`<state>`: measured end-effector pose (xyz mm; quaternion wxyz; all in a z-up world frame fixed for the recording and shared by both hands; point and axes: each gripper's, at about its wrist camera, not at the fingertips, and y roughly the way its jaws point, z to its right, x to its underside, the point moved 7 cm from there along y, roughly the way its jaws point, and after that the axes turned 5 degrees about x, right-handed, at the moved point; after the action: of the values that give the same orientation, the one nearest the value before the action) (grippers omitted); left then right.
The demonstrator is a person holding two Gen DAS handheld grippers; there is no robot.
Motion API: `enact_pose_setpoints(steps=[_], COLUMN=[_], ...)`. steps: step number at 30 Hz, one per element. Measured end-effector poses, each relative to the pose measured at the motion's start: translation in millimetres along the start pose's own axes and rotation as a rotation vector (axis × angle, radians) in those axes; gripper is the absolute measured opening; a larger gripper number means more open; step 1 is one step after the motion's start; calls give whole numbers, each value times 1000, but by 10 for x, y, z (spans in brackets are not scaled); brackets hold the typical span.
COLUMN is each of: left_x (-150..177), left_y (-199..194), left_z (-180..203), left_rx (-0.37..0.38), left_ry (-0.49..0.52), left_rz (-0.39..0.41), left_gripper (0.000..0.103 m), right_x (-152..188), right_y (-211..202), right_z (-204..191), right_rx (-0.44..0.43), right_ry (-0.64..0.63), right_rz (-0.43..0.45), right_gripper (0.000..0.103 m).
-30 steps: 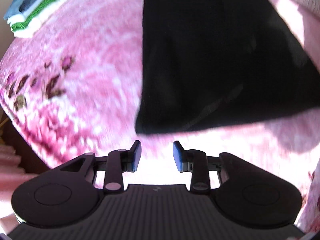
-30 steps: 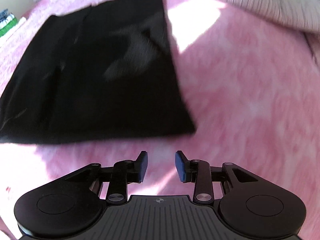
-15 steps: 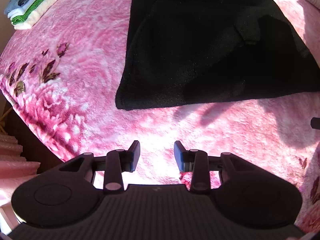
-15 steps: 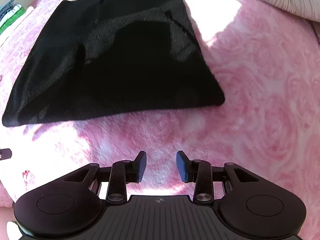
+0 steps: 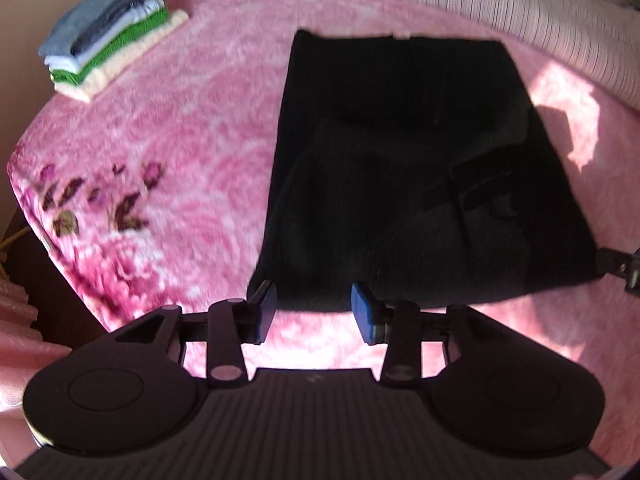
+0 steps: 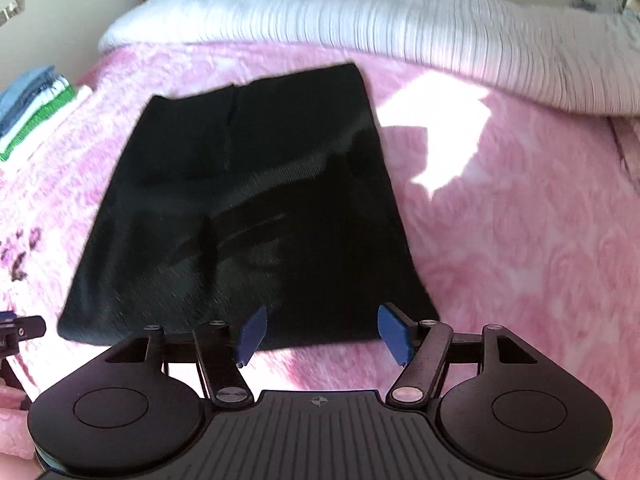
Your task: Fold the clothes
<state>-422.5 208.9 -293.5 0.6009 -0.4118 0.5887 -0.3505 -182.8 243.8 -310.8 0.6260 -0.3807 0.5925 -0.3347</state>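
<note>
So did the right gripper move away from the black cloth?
Yes. The right gripper rose and drew back: the black cloth looks smaller against the pink blanket. Jaws opening, empty.

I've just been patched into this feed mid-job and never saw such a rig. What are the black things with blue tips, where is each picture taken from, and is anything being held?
There is no robot arm: a person holds one pair of tongs in each hand. Each picture comes from a fisheye camera on one pair, looking along its two blue-tipped fingers. The left tongs fill the bottom of the left view; the right tongs fill the bottom of the right view. Both look down at a pink blanket on a bed. A black garment, already folded, lies flat on it. A stack of folded clothes sits in the far left corner, and a striped white cover lies beyond. Both pairs of tongs are opening, and nothing is held.
</note>
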Motion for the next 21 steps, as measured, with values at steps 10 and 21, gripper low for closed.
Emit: enact_pose_setpoints(steps=[10,21], left_x=[-255,-78], left_y=[-409,-201], left_z=[72,-148], left_rx=[19,249], left_ry=[1,-144], left_rz=[62,45], left_gripper=[40,46], right_x=[-289,-190], right_y=[-420,-415], right_z=[-85,81], right_rx=[-31,-54], right_ry=[34,98], right_rz=[48,19], right_gripper=[66,66])
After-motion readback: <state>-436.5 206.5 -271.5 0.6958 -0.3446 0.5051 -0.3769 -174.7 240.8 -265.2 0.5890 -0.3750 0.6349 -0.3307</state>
